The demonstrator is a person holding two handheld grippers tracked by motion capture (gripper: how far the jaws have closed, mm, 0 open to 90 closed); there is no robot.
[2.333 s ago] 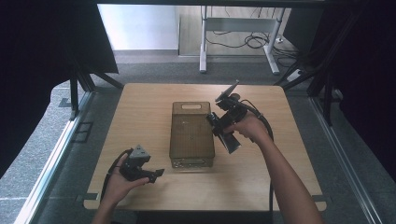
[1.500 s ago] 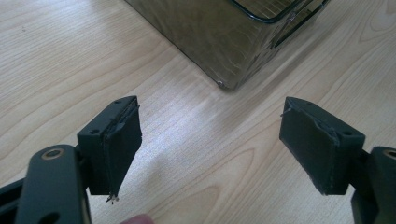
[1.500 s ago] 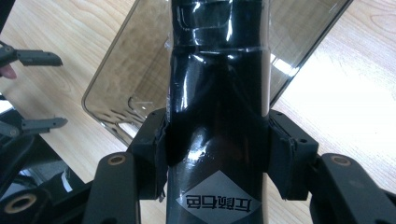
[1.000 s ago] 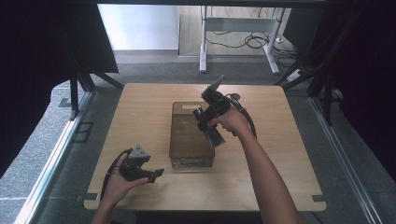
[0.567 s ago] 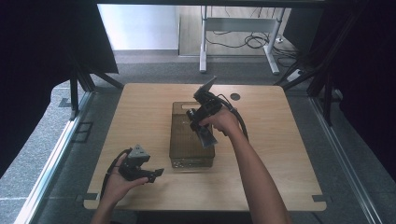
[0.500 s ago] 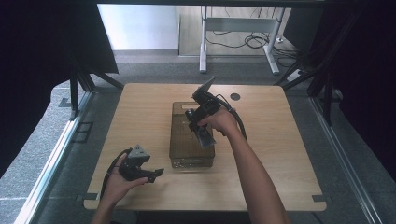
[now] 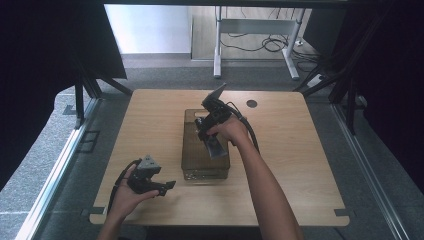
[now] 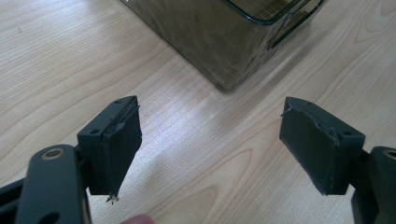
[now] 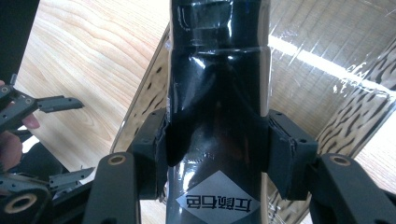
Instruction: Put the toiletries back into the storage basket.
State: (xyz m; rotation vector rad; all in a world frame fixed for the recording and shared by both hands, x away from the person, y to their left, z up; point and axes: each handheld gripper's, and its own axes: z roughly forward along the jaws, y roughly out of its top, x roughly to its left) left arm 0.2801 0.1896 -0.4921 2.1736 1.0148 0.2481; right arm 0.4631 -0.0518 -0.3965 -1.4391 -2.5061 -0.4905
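The right gripper (image 7: pixel 214 146) reaches in from the person's outstretched right arm, angled down over the clear brownish bin (image 7: pixel 192 165), its jaws clamped on a dark glossy bottle (image 9: pixel 218 93) held just above the bin's opening. The left gripper (image 7: pixel 167 185) rests low in the left hand near the table's near edge, beside the bin's corner, jaws spread wide with nothing between them. Below lies a pale wooden table (image 7: pixel 300 150); beyond it, grey floor and a white desk frame (image 7: pixel 252 30).
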